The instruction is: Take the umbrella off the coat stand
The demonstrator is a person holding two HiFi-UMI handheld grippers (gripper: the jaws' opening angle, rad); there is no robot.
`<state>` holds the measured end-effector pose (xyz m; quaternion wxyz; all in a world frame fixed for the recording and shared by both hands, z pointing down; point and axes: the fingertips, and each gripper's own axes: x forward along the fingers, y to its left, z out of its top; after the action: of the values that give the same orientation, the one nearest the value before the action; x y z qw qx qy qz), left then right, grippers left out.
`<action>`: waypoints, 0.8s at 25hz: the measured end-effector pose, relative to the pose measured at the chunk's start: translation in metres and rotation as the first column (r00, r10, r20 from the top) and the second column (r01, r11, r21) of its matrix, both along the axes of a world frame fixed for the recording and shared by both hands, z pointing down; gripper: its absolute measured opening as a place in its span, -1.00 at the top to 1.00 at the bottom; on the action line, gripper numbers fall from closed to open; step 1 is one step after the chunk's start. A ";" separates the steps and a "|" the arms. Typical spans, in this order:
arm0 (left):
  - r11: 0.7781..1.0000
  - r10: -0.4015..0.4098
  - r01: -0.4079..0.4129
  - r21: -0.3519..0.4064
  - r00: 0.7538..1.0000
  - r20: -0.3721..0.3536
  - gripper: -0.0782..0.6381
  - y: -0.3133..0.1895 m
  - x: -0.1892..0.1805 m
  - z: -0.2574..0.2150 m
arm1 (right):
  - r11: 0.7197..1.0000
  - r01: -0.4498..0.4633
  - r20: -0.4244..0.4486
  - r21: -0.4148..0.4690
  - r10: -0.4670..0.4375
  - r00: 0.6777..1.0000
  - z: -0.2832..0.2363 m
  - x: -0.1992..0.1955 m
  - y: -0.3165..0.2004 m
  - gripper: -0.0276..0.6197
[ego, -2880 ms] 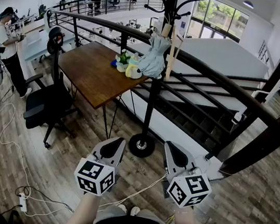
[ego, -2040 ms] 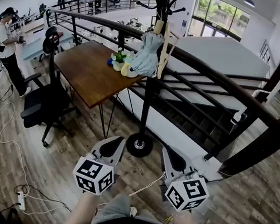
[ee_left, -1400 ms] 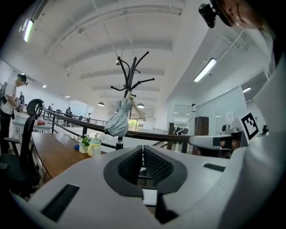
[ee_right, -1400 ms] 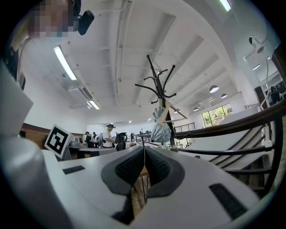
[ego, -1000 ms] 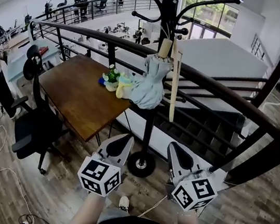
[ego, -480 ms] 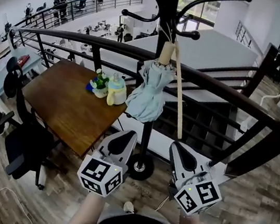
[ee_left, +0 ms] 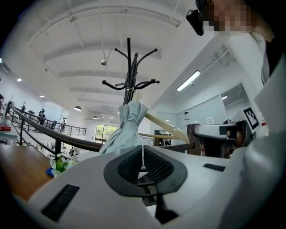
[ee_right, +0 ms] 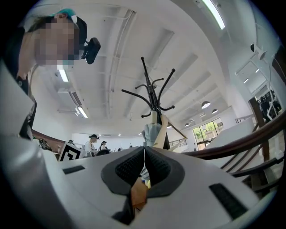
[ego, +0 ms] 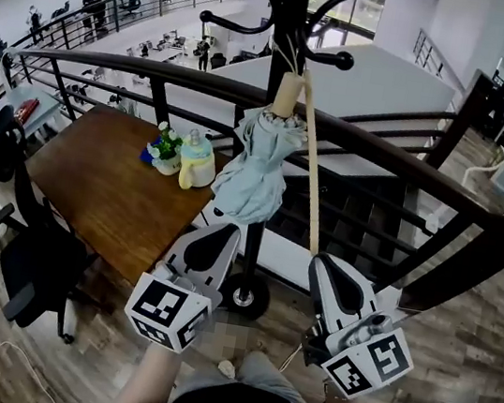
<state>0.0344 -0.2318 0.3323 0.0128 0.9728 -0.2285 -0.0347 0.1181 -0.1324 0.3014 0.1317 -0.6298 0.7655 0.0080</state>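
Observation:
A pale blue folded umbrella (ego: pixel 254 163) hangs by its wooden handle (ego: pixel 287 94) from the black coat stand (ego: pixel 285 21), and a long wooden stick (ego: pixel 310 172) slants down beside it. My left gripper (ego: pixel 219 236) is shut and empty, just below the umbrella's tip and not touching it. The right gripper (ego: pixel 327 270) is also shut, to the right of the stick's lower end. In the left gripper view the umbrella (ee_left: pixel 125 129) rises beyond the closed jaws of my left gripper (ee_left: pixel 143 154). In the right gripper view the umbrella (ee_right: pixel 152 131) and stand (ee_right: pixel 154 94) lie ahead of my right gripper (ee_right: pixel 144 156).
A wooden table (ego: pixel 103 186) at left carries a small flower pot (ego: pixel 163 148) and a yellow bottle (ego: pixel 196 162). A dark curved railing (ego: pixel 392 156) runs behind the stand, with stairs beyond. An office chair (ego: pixel 32 270) stands at lower left. The stand's round base (ego: pixel 244 295) rests on the wooden floor.
The stand and umbrella have come closer and larger in view. Both grippers have risen toward the umbrella's lower end and stayed shut.

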 end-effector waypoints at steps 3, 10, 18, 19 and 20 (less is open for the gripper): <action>0.999 -0.018 0.018 0.028 1.000 0.001 0.73 -0.003 0.003 -0.012 | 1.000 0.000 -0.022 0.016 0.000 1.000 -0.014 0.009 -0.010 0.83; 0.994 -0.073 0.073 0.085 0.997 -0.005 0.73 -0.013 0.012 -0.042 | 0.999 0.009 -0.055 0.043 -0.006 0.998 -0.041 0.031 -0.033 0.83; 0.980 -0.107 0.104 0.169 0.994 0.009 0.73 -0.030 0.018 -0.076 | 1.000 0.017 -0.116 0.021 -0.015 0.993 -0.059 0.036 -0.066 0.83; 0.978 -0.110 0.107 0.179 0.994 0.009 0.73 -0.032 0.020 -0.080 | 0.999 0.023 -0.122 0.024 -0.020 0.992 -0.062 0.037 -0.069 0.83; 0.976 -0.113 0.109 0.188 0.994 0.010 0.73 -0.034 0.021 -0.084 | 0.999 0.028 -0.126 0.028 -0.024 0.992 -0.064 0.037 -0.072 0.83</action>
<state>0.0553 -0.2658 0.2484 -0.0830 0.9558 -0.2782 -0.0468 0.1553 -0.2044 0.2376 0.0927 -0.6161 0.7801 0.0576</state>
